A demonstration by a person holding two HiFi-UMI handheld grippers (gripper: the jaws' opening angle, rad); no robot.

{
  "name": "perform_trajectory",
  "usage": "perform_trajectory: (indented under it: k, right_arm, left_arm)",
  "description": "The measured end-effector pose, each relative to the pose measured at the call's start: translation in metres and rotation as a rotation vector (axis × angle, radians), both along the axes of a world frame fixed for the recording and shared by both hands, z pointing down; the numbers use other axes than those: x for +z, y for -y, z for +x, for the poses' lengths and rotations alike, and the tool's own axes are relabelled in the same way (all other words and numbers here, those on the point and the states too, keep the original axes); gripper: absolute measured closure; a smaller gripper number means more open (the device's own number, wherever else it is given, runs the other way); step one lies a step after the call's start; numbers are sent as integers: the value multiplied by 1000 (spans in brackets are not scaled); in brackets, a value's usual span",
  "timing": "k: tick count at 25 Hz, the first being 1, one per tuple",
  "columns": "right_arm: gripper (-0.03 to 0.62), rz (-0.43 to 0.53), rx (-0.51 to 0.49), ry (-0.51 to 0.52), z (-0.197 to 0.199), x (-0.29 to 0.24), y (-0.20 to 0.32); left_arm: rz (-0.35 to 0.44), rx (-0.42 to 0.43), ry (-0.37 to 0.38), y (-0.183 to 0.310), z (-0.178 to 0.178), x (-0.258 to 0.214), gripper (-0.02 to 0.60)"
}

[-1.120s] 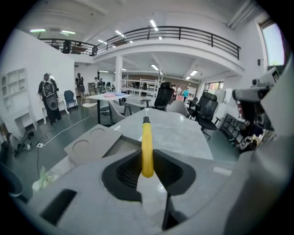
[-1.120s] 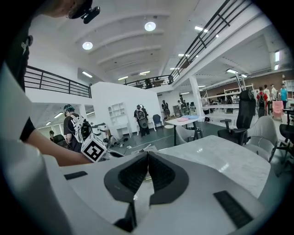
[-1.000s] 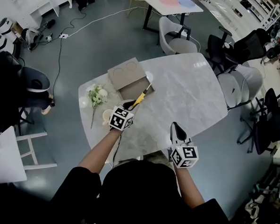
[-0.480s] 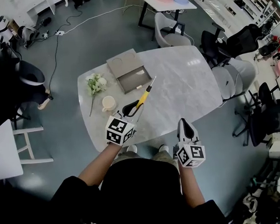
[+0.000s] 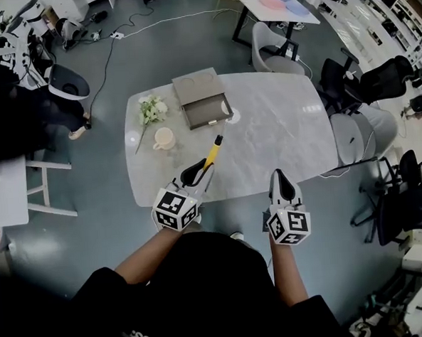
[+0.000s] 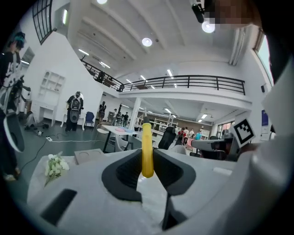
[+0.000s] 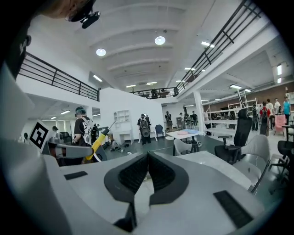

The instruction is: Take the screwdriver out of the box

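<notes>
**Screwdriver [image 5: 211, 154] being held clear of the box [image 5: 203, 100] by the left gripper [image 5: 196, 174].**
Over the last second the left gripper has been carrying the tool away from the open box toward the near edge of the table [image 5: 287, 138], so removal looks essentially done. The left gripper view is showing partly open jaws pinching the yellow handle. The right gripper view is showing the right gripper [image 7: 147, 161] closed on nothing.

Has lifted the slim yellow-handled screwdriver [image 5: 212, 153] clear of the open grey rectangular box [image 5: 206, 109], carried back in the left gripper [image 5: 196, 174] toward the near edge of the white marble table [image 5: 287, 138]. Has drawn the right gripper [image 5: 279, 181] back too, to that same edge.
</notes>
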State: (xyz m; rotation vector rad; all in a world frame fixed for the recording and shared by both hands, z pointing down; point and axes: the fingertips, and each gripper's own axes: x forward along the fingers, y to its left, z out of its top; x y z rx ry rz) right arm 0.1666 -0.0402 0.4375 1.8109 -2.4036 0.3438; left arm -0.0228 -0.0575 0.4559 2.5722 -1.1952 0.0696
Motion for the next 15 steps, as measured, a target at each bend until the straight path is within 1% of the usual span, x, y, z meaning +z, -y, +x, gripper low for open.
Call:
perform_trajectory:
  k: [4, 6, 8, 11, 15]
  right_arm:
    - [583, 20, -73, -40, 23, -2, -6]
    - [583, 28, -114, -37, 33, -2, -10]
    - [583, 40, -148, -33, 40, -4, -15]
    - [583, 57, -189, -35, 45, -8, -25]
    - [583, 66, -226, -47, 53, -9, -32]
  left_arm:
    - [31, -106, 29, -19, 16, -6, 494]
    - [35, -154, 46, -28, 23, -5, 494]
    - [26, -197, 46, -38, 29, -4, 494]
    - [33, -242, 49, -53, 36, -8, 494]
    - [49, -277, 45, -69, 47, -15, 494]
